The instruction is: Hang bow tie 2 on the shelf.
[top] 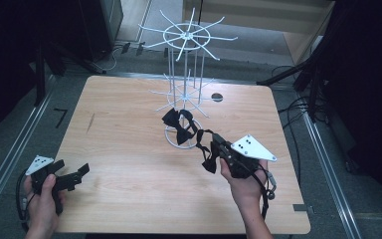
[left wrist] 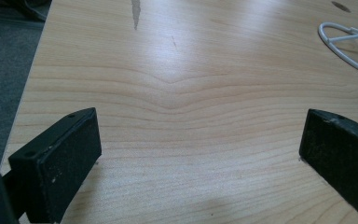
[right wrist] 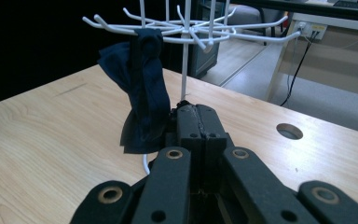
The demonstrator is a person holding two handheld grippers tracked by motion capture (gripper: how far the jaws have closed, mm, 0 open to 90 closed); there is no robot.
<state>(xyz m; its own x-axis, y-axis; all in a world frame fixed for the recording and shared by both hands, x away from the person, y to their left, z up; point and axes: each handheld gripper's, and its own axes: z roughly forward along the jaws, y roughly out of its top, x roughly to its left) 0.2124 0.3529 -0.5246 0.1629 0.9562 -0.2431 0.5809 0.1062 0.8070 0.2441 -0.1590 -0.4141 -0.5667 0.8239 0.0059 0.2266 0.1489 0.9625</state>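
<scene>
A white wire rack (top: 186, 35) with two tiers of spokes stands at the table's far middle. A black bow tie (top: 176, 124) hangs by its lower tier, over the base ring. From it a thin black strap (top: 201, 135) loops to my right gripper (top: 216, 143), whose jaws are shut on the strap. A second small black bow (top: 210, 163) dangles just under that gripper. In the right gripper view the dark bow tie (right wrist: 142, 93) hangs just left of the shut jaws of my right gripper (right wrist: 196, 114), below the rack's spokes (right wrist: 186, 32). My left gripper (top: 72, 175) rests open at the near left with nothing between its fingers (left wrist: 58, 163).
The wooden table (top: 129, 149) has a round cable hole (top: 217, 96) at the back right. The rack's base ring (left wrist: 349, 44) lies far right of the left gripper. Dark stands and cables surround the table on the floor.
</scene>
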